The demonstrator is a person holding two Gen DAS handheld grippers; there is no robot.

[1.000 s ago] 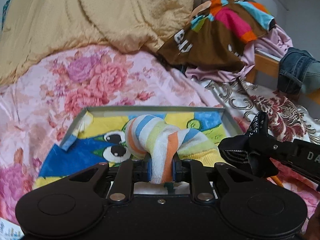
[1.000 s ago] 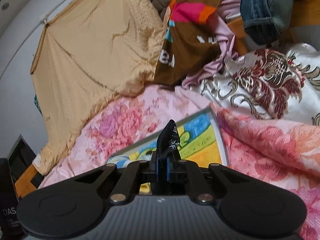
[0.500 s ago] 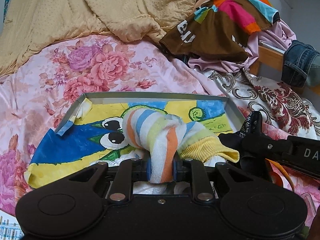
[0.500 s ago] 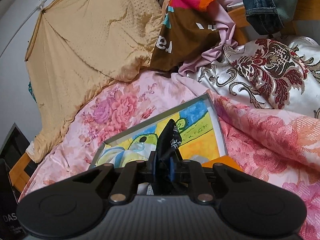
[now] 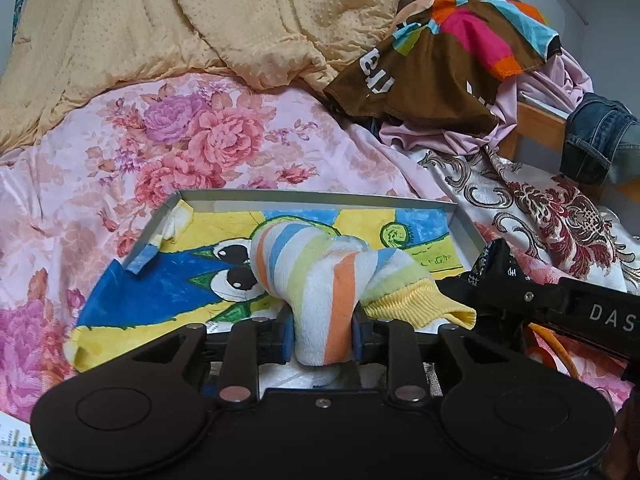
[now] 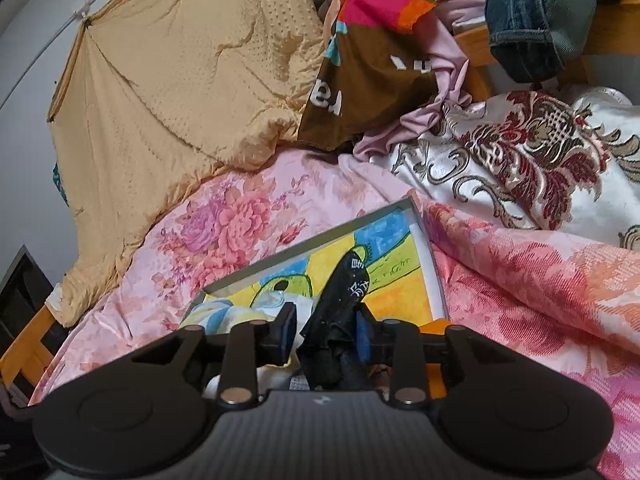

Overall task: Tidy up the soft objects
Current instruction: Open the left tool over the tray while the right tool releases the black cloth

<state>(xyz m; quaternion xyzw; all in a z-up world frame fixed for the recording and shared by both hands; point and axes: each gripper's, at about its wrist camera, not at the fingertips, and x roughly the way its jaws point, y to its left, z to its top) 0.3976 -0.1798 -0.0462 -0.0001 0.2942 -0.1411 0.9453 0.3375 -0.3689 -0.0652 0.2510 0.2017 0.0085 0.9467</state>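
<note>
The right gripper [image 6: 326,334] has just spread its fingers wide, freeing the black sock [image 6: 340,300] over the tray [image 5: 312,197]; the left gripper [image 5: 324,336] grips the striped sock [image 5: 320,276] at 6 o'clock.

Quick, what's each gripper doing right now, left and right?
Left gripper: closed on the striped sock.
Right gripper: jaws parted, with the black sock between them, against one side only; not clamped.

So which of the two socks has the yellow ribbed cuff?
The striped sock clamped in the left gripper, lying over the shallow box. The black sock at the right gripper is dark with white markings.
</note>
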